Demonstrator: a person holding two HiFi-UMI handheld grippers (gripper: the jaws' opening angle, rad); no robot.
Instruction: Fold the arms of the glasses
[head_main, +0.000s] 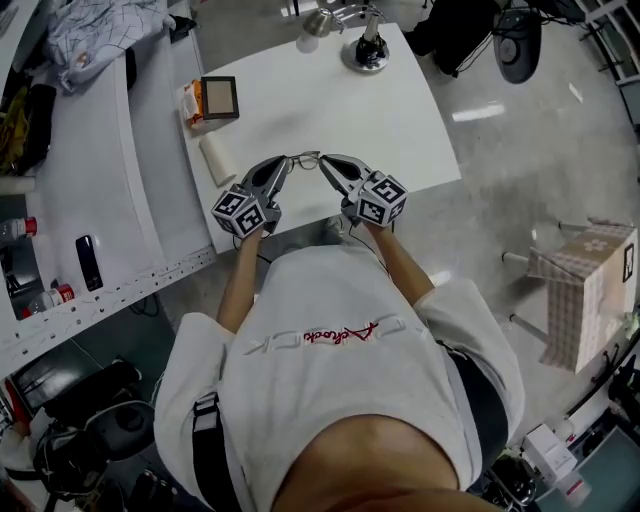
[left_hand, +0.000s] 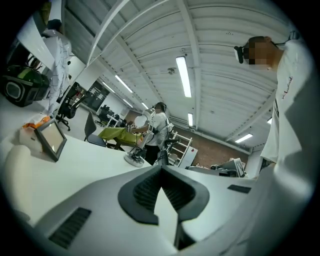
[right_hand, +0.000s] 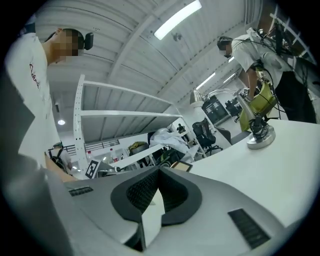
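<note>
A thin-rimmed pair of glasses (head_main: 305, 158) hangs between my two grippers above the near edge of the white table (head_main: 400, 120). My left gripper (head_main: 286, 163) meets the glasses' left end and my right gripper (head_main: 323, 162) meets their right end, both pointing inward. In the left gripper view the jaws (left_hand: 161, 169) meet at their tips, and in the right gripper view the jaws (right_hand: 159, 170) do the same. Neither gripper view shows the glasses themselves; the closed tips hide them. Both grippers are level with the room's ceiling in view behind them.
A framed picture (head_main: 219, 97) and an orange packet (head_main: 190, 103) sit at the table's left side, with a white roll (head_main: 216, 158) nearer me. A lamp base (head_main: 367, 55) stands at the far edge. A long white bench (head_main: 90, 200) runs along the left.
</note>
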